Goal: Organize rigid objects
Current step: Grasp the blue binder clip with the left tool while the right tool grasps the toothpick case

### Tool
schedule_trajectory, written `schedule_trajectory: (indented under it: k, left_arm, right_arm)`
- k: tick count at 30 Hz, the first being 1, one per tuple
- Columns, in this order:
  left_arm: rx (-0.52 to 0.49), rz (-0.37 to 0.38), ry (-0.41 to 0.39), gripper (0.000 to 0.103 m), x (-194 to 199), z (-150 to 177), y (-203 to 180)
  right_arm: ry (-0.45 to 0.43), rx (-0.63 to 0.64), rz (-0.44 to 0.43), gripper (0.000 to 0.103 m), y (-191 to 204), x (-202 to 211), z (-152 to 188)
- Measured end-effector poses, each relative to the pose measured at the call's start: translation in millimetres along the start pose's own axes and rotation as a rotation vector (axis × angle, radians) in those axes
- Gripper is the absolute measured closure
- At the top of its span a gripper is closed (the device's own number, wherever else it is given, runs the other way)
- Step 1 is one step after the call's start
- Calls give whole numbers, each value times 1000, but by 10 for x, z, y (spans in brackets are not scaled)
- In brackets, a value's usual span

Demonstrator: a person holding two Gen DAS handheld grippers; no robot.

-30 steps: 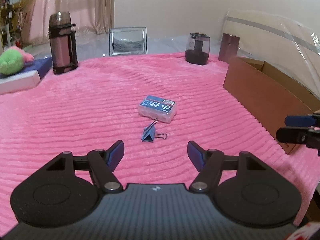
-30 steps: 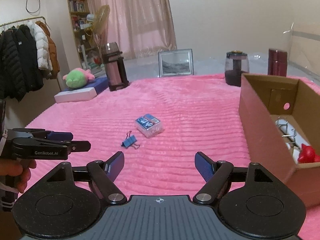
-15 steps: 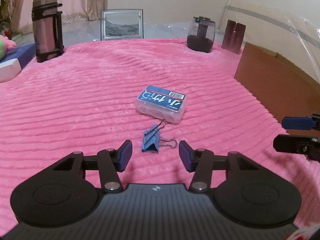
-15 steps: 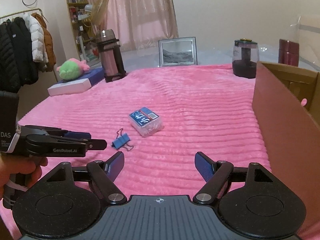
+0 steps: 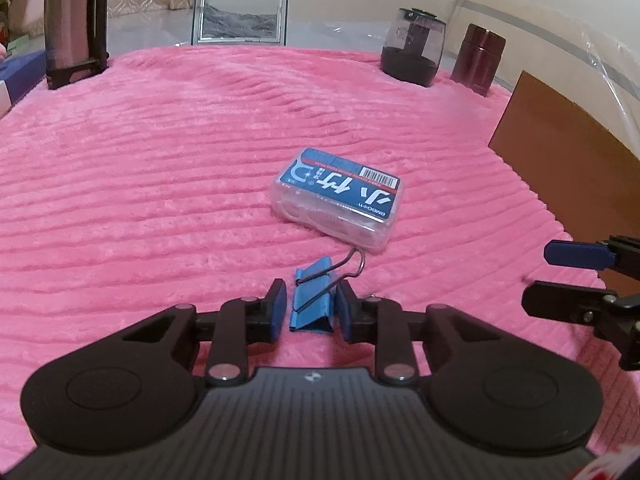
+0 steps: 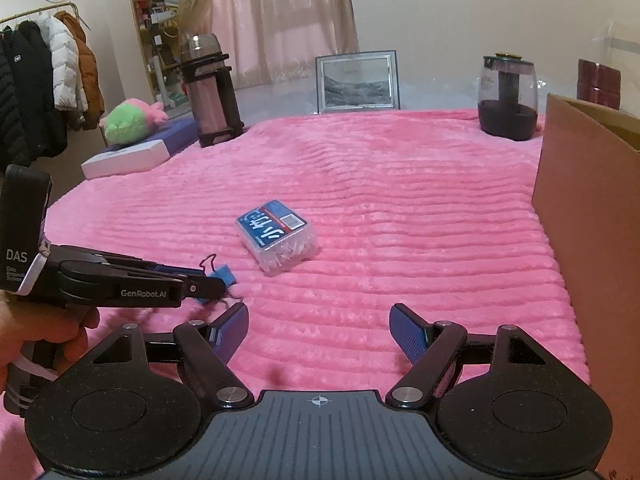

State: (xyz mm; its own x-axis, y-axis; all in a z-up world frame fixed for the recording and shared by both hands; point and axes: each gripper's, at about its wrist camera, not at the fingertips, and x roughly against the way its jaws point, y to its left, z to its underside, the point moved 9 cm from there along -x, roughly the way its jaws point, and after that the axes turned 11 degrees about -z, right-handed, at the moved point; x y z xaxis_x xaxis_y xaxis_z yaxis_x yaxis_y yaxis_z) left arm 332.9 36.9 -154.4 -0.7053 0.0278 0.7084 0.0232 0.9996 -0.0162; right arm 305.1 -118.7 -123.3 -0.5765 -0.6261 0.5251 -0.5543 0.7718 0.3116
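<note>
A blue binder clip [image 5: 312,304] lies on the pink blanket [image 5: 160,184], just in front of a clear plastic box with a blue label [image 5: 338,196]. My left gripper [image 5: 311,308] straddles the clip, and its jaws are closing onto the clip's sides. The right wrist view shows that left gripper [image 6: 212,284] reaching in from the left, its tips at the clip [image 6: 222,274]. My right gripper [image 6: 320,330] is open and holds nothing. It hovers over bare blanket in front of the plastic box [image 6: 276,236]. Its fingertips enter the left wrist view at the right edge [image 5: 548,278].
An open cardboard box [image 6: 592,220] stands at the right. Along the far edge are a tall flask [image 5: 74,20], a picture frame [image 5: 240,12], a dark jar [image 5: 412,48] and a maroon cup [image 5: 478,58]. A plush toy [image 6: 128,120] lies on a flat box at the far left.
My left gripper moved forward and down to the binder clip, and its jaws narrowed from wide apart to close around it. The right gripper also came forward and lower, still open.
</note>
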Motion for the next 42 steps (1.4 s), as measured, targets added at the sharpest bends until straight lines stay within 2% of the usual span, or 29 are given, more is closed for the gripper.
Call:
schedule_trajectory:
  k: [6,9,17,23,31,42]
  left_arm:
    - [-20,-5,-7,81,-43,20,-32]
    - [-24,-1,-7,84,-31,23,-44]
    - [-32,-29,-51,84,183,-15,47]
    - [-20,-62,-97,84,371,-195,292]
    - [-2,-81,-128,84,444,-360,498]
    - [18,-68,-107,84,341,-289,512]
  right_arm:
    - [6,-2,1,28,-3,-64,9]
    - [6,3,1,28,13,-82,8]
    - [12,51,-16,28,66,-154,-57]
    - [38,169,-85,28,178,-456,-202]
    - [80,330,-124,28,207,-978,-397]
    - [176,364,-139,29,127,-1430,-420]
